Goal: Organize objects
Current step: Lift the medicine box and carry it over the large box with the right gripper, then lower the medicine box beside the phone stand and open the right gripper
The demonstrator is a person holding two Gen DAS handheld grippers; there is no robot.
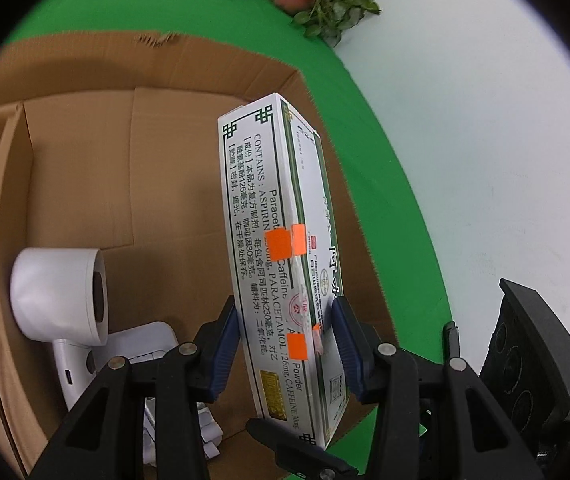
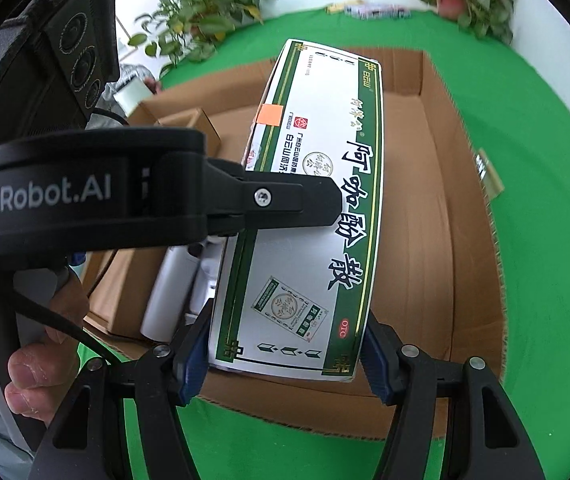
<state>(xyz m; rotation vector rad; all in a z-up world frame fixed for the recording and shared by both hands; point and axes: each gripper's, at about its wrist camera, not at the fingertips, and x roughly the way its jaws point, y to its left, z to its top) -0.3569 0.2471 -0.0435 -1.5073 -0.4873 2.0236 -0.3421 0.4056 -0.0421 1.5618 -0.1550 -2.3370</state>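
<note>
Fingers of both the left gripper (image 1: 285, 344) and right gripper (image 2: 285, 354) clamp the medicine box (image 1: 273, 248), held above the open cardboard carton (image 2: 425, 220), where a white hair dryer (image 1: 61, 292) lies, on the green tabletop (image 2: 545, 240).

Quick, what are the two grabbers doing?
Left gripper: shut on the white-and-green cardboard medicine box.
Right gripper: shut on the same box, at its other sides.
</note>
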